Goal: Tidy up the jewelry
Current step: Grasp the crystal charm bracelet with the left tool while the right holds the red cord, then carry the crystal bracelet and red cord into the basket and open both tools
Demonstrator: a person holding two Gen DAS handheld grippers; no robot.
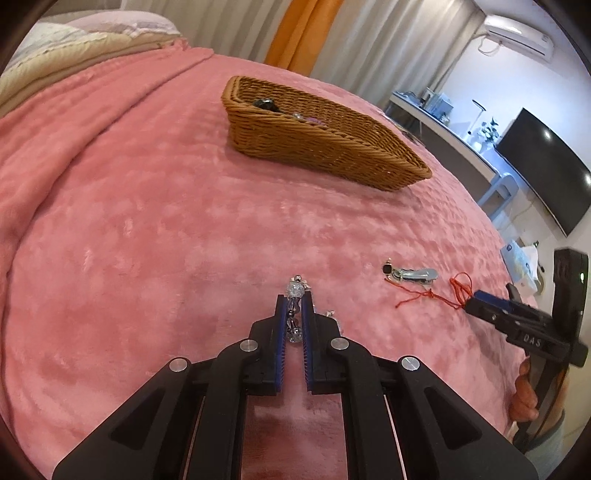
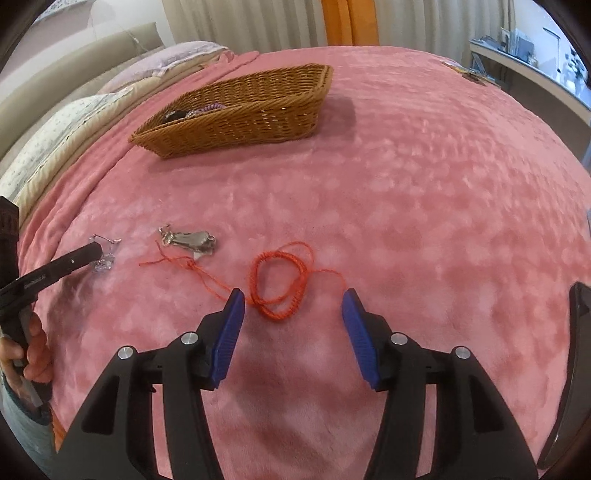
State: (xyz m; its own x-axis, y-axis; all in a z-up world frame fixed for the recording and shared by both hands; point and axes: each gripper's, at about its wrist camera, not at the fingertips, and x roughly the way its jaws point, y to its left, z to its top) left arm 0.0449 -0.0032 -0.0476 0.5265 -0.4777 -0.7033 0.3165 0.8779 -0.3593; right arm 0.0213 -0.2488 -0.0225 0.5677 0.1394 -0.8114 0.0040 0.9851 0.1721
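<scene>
left gripper (image 1: 294,301) clenched on clear glass bead bracelet (image 1: 295,289) lying on pink plush blanket (image 1: 147,221); right gripper (image 2: 293,293) released, straddling red braided cord (image 2: 280,280); pick-up step; next, likely carry beads to far brown wicker basket (image 1: 332,151).

A bed under a pink plush blanket (image 1: 147,206) fills the room's foreground, pillows (image 2: 48,147) at its head. Pale curtains (image 1: 369,33) with an orange panel (image 1: 299,29) hang behind. An air conditioner (image 1: 517,33), a shelf (image 1: 454,136) and a dark television (image 1: 546,170) line the white wall.
</scene>
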